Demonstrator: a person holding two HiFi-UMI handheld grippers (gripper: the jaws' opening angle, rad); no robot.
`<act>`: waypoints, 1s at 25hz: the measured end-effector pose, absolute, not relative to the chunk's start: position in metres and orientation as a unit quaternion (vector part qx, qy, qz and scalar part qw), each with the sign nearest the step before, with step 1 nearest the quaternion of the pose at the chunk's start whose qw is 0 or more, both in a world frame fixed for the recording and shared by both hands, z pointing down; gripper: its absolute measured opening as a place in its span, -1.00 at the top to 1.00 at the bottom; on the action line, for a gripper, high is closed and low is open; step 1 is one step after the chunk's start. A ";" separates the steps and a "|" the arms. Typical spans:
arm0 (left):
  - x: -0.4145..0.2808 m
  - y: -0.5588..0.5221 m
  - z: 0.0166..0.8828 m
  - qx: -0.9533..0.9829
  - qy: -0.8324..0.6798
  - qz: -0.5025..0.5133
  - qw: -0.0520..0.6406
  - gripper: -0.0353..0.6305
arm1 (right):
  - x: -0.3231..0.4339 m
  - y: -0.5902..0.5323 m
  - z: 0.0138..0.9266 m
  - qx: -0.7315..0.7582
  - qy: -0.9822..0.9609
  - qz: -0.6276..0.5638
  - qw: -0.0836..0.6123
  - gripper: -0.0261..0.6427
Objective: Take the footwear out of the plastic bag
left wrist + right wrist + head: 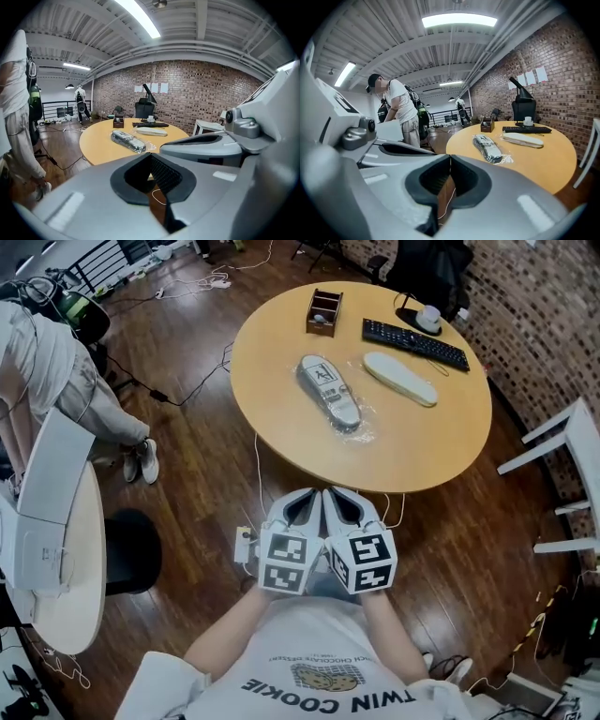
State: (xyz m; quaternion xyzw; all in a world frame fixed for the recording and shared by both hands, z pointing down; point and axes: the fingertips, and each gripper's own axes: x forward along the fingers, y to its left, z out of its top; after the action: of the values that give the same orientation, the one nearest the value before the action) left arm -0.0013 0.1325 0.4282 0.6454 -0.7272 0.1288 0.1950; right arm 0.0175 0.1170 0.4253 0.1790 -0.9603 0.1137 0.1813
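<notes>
The round table top (281, 427) is seen as pale yellow wood-look board, smooth with a soft satin sheen. The clear plastic bag (364, 432) is shown glossy and crinkled, with glints thrown off its film over the grey shoe (328, 390) inside. The cream sole-shaped piece (400, 379) is rendered smooth and matt, and the black plastic keyboard (415, 343) matt as well. The dark brown plank floor (197, 456) is polished wood, and light is mirrored in it. The red brick wall (553, 324) is rough and dull. The left gripper (151, 155) and right gripper (451, 157) are cased in pale grey matt plastic — their black pads (164, 173) are finely ribbed.
</notes>
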 end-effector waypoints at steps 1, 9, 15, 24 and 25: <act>-0.002 0.122 0.428 0.644 -0.728 0.130 0.195 0.87 | 0.017 0.107 0.425 0.177 -0.961 0.115 0.181 0.91; -0.009 0.068 0.433 0.639 -0.731 0.146 0.190 0.87 | 0.015 0.055 0.429 0.177 -0.960 0.129 0.175 0.92; -0.016 0.038 0.436 0.651 -0.720 0.147 0.188 0.87 | 0.011 0.030 0.436 0.189 -0.957 0.134 0.176 0.91; -0.042 -0.019 0.448 0.691 -0.683 0.154 0.182 0.87 | -0.016 -0.025 0.447 0.240 -0.944 0.132 0.183 0.92; -0.048 -0.027 0.449 0.696 -0.677 0.156 0.182 0.87 | -0.022 -0.031 0.448 0.246 -0.942 0.133 0.185 0.91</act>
State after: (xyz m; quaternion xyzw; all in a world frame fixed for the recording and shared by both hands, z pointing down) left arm -0.0478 -0.0266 0.4489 0.6963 -0.6765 0.1558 0.1822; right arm -0.0216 -0.0312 0.4483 0.2460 -0.9421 0.1333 0.1846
